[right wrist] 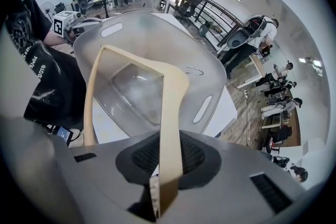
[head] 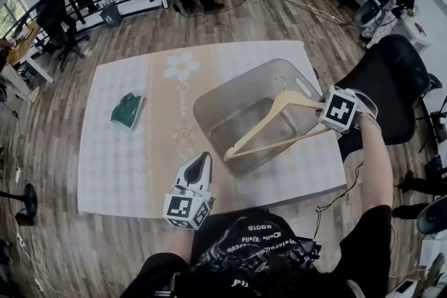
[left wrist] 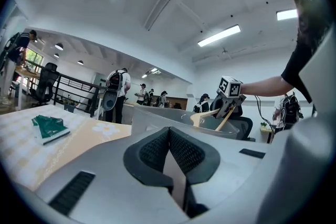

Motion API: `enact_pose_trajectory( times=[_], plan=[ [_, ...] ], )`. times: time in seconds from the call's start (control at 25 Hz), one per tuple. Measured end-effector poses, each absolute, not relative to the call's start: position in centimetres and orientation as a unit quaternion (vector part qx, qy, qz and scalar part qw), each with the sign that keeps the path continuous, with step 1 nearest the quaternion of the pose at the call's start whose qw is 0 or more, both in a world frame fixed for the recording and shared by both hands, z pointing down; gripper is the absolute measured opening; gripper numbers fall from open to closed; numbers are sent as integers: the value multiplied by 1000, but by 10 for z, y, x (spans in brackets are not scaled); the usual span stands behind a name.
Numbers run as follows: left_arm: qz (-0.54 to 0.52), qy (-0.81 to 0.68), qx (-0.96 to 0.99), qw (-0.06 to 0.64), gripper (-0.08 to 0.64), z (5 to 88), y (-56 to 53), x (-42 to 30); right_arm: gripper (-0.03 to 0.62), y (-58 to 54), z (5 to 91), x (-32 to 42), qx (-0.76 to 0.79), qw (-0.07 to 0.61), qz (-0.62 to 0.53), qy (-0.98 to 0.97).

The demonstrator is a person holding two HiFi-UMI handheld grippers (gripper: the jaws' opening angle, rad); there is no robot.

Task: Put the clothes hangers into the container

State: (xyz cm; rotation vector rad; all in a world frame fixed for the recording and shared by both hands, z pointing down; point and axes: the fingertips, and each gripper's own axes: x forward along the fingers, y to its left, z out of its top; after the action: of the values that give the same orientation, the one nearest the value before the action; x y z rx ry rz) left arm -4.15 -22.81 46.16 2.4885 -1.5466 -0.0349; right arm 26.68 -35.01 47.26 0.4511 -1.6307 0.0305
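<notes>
Hanger (head: 279, 123) in right gripper (right wrist: 167, 162): pale beige. Container (head: 204, 107) under it: clear-grey. Tablecloth (head: 119, 164): white checks w/ tan band, daisy. Green item (head: 127, 110) beyond left gripper (head: 202, 161).

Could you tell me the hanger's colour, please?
The hanger is pale wood; right gripper view shows it best.

The hanger (head: 279, 102) reaches over the container (head: 237, 77) on the table (head: 119, 167), a small item (head: 127, 110) to its left.

Table (head: 105, 185) under a pale checked cloth (head: 230, 59) — on it a grey container (head: 230, 84) and a folded green item (head: 127, 110)
</notes>
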Motion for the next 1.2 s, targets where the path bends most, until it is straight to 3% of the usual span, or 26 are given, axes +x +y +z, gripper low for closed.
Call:
enact_pose_trajectory(
  times=[1.2],
  plan=[
    [-12, -544, 830, 121, 20, 473, -236, -56, 71, -378, 499, 244, 93, 767, -1, -634]
  ],
)
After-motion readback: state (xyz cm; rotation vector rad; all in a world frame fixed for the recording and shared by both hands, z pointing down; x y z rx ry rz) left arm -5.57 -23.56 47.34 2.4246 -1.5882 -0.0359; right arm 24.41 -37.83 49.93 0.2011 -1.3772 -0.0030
